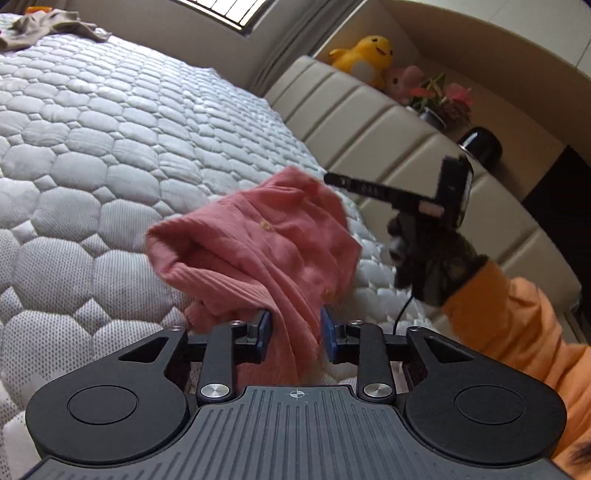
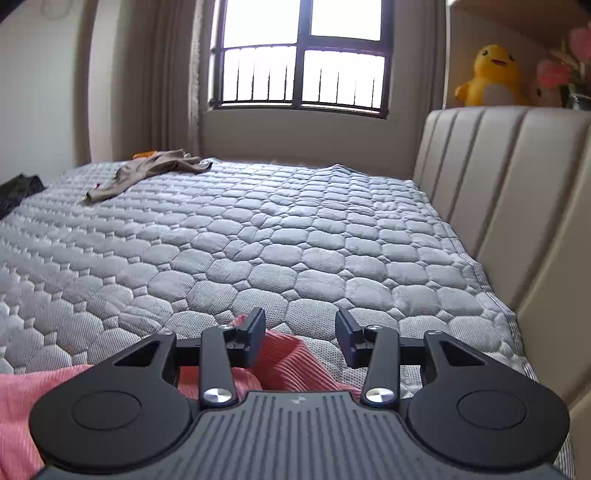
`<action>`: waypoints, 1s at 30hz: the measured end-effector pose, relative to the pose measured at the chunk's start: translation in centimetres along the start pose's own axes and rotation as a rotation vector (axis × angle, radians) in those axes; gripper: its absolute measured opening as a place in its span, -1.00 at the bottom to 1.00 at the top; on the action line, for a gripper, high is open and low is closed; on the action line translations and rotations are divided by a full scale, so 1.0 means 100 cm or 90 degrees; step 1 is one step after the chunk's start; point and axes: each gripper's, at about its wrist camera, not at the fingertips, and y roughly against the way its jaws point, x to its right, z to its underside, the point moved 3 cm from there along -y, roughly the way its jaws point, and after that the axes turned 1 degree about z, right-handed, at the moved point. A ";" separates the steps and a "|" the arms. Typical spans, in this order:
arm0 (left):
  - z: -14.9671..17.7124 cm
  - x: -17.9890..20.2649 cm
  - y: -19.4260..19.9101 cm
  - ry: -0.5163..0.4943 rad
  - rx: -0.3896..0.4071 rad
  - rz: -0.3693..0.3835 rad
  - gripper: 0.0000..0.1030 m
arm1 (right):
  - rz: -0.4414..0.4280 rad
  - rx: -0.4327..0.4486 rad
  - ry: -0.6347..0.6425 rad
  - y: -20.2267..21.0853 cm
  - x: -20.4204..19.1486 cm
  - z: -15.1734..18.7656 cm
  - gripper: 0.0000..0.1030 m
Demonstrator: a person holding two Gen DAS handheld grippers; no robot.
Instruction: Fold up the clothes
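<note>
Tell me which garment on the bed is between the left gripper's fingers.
The pink garment, between the left gripper fingers; the beige garment lies far off.

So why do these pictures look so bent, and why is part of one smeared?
Both views use fisheye lenses: in the left wrist view the mattress and headboard bulge. There the pink garment and right gripper are motion-blurred. In the right wrist view the window is blown out white, and the yellow plush duck looks soft.
</note>
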 end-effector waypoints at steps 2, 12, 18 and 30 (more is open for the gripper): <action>-0.006 -0.010 0.008 0.012 0.022 -0.010 0.10 | -0.057 -0.024 -0.056 0.020 0.006 0.017 0.12; -0.058 -0.092 -0.017 0.111 0.081 -0.140 0.72 | -0.275 -0.211 -0.390 0.076 -0.012 0.137 0.13; -0.044 -0.102 -0.055 0.132 0.019 -0.129 0.54 | -0.307 -0.236 -0.444 0.061 -0.051 0.157 0.13; -0.027 -0.043 0.001 0.110 0.056 -0.042 -0.61 | -0.332 -0.138 -0.228 0.096 -0.062 0.091 -0.68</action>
